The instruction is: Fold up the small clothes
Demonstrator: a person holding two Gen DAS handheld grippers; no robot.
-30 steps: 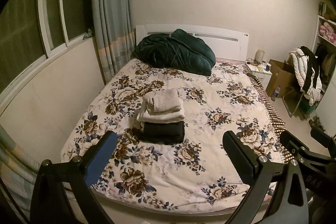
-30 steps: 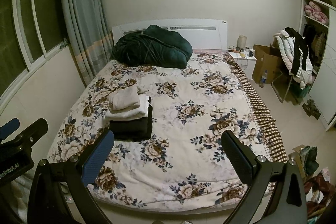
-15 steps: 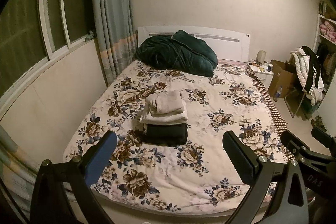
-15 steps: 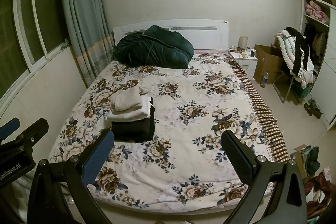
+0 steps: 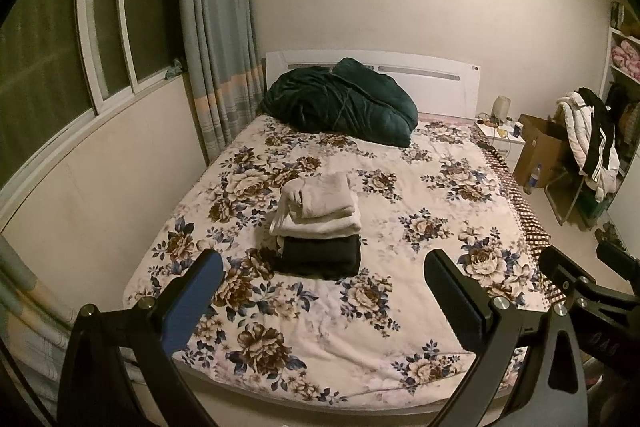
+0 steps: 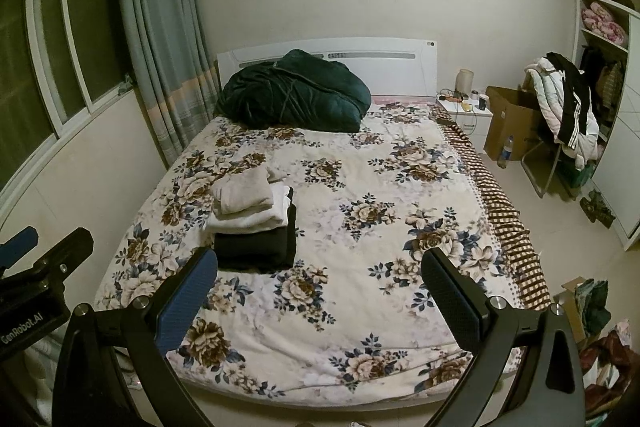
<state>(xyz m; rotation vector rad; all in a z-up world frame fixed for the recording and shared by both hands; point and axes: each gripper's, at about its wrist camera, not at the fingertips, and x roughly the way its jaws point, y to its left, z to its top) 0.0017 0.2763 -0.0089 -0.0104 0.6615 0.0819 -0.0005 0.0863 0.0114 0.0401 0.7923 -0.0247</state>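
A stack of folded clothes (image 5: 318, 223) lies on the floral bed cover (image 5: 400, 299), left of centre: a beige piece on top, a white one under it, a black one at the bottom. It also shows in the right wrist view (image 6: 256, 217). My left gripper (image 5: 320, 291) is open and empty, held back from the foot of the bed. My right gripper (image 6: 318, 291) is open and empty too, beside it. Part of the right gripper shows at the right edge of the left wrist view (image 5: 580, 279).
A dark green duvet (image 5: 340, 103) is heaped at the headboard. A wall with a window and curtain (image 5: 216, 27) runs along the left. A nightstand (image 6: 466, 109), cardboard box (image 6: 510, 123), chair with jackets (image 6: 564, 107) and shelves stand right. Clothes lie on the floor (image 6: 596, 327).
Both grippers have drawn back a little from the bed, so the stack and bed look slightly smaller and farther. Jaws stay open. The stack has not moved.
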